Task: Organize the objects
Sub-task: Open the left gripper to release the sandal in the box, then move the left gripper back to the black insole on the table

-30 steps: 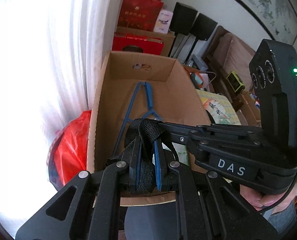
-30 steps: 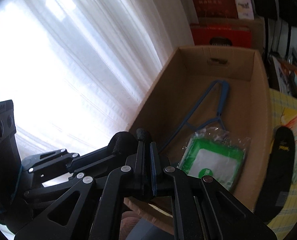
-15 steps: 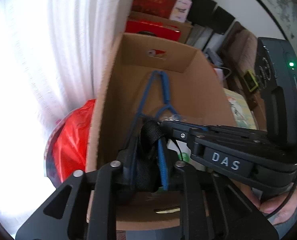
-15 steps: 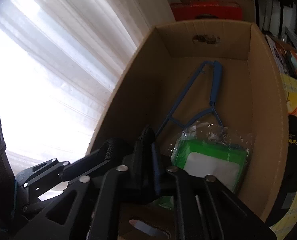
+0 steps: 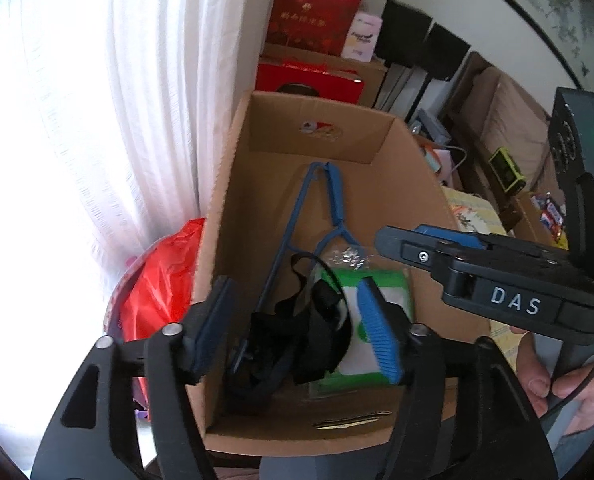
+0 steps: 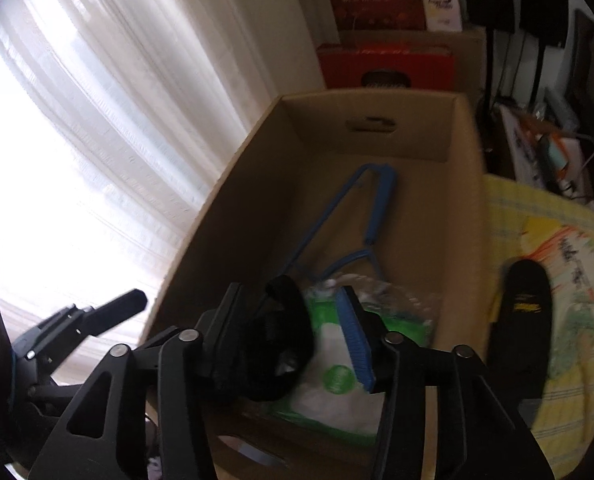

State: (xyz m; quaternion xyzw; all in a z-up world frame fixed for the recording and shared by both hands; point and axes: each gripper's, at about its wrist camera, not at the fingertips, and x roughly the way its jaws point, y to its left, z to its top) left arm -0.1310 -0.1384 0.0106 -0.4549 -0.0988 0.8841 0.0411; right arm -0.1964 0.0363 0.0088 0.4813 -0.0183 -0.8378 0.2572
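Observation:
A black strap bundle lies inside the open cardboard box, half on a green-and-white plastic packet and beside a blue clothes hanger. My left gripper hangs over the box's near end. Its jaws are opening, and the strap sits below them, clear of the blue pads. My right gripper is also above the box with its jaws opening. In its blurred view the strap shows low between the fingers and no pad presses on it. Each gripper appears in the other's view, the right one and the left one.
A white curtain hangs left of the box, with a red plastic bag at its foot. Red gift boxes are stacked behind. To the right, a yellow patterned cloth carries a black insole-like piece. A person's hand holds the right gripper.
Both grippers were shut together on the black strap above the box. Both have now spread their fingers, and the strap has dropped into the box onto the packet.

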